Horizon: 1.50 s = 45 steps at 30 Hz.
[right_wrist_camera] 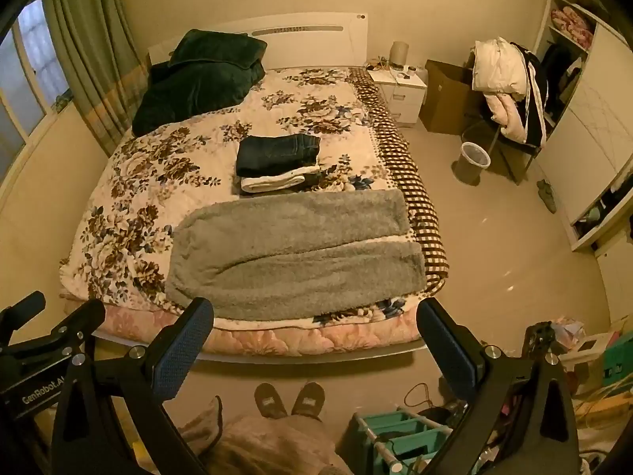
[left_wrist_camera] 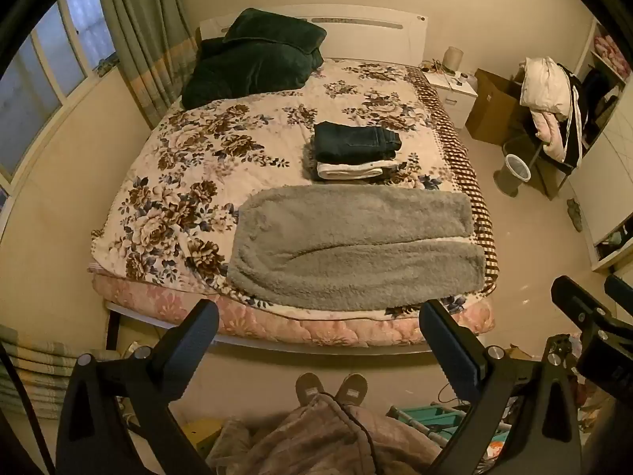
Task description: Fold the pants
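Pre-grasp, no fold made yet. Grey pants (left_wrist_camera: 356, 249) lie flat along the bed's (left_wrist_camera: 221, 166) near edge, legs side by side. Left gripper (left_wrist_camera: 320, 316) and right gripper (right_wrist_camera: 316, 316) both gape wide, empty, short of the bed. Next I'd drop onto the near leg's edge and pinch.

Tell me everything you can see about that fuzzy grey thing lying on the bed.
The grey pants look like thick fleece. They lie flat and unfolded across the near end of the floral bedspread, waist to the left, both legs stretched right, with a thin gap between them. The leg ends reach the checkered border. Nothing grips them; a stack of folded clothes sits just behind, seemingly apart.
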Each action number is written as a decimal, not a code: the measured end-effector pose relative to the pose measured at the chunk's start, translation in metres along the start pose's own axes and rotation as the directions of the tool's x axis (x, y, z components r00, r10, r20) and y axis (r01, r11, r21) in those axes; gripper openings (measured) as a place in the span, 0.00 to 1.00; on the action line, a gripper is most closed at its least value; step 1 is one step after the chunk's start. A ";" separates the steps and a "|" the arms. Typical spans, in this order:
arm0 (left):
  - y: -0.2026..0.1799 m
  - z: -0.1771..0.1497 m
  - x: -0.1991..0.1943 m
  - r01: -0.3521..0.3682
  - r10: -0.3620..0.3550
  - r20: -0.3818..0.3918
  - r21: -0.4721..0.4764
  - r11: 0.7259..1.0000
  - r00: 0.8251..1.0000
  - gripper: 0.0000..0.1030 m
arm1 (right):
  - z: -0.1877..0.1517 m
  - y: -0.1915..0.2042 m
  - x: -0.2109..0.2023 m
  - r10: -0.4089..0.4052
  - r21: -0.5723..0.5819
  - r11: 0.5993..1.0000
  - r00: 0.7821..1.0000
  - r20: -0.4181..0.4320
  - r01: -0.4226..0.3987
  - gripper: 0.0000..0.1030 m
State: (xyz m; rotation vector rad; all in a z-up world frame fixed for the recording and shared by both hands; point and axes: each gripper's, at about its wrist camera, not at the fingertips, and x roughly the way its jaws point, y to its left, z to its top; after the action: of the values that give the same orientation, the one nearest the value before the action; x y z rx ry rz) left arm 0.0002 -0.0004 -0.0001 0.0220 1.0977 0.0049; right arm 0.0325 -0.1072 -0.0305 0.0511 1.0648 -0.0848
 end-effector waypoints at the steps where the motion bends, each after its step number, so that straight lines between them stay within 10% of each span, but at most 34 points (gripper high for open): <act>1: -0.001 0.000 0.000 -0.001 0.001 0.000 0.000 1.000 1.000 1.00 | 0.001 -0.001 0.000 -0.002 -0.002 1.000 1.000 0.000 0.002 1.00; 45: -0.017 0.007 -0.006 0.034 -0.033 0.022 -0.018 0.999 0.999 1.00 | 0.003 -0.004 -0.008 -0.010 -0.014 1.000 1.000 0.020 0.010 1.00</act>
State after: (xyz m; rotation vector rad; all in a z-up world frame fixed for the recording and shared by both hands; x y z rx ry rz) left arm 0.0034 -0.0172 0.0077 -0.0131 1.0760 -0.0151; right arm 0.0309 -0.1108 -0.0218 0.0320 1.0456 -0.0863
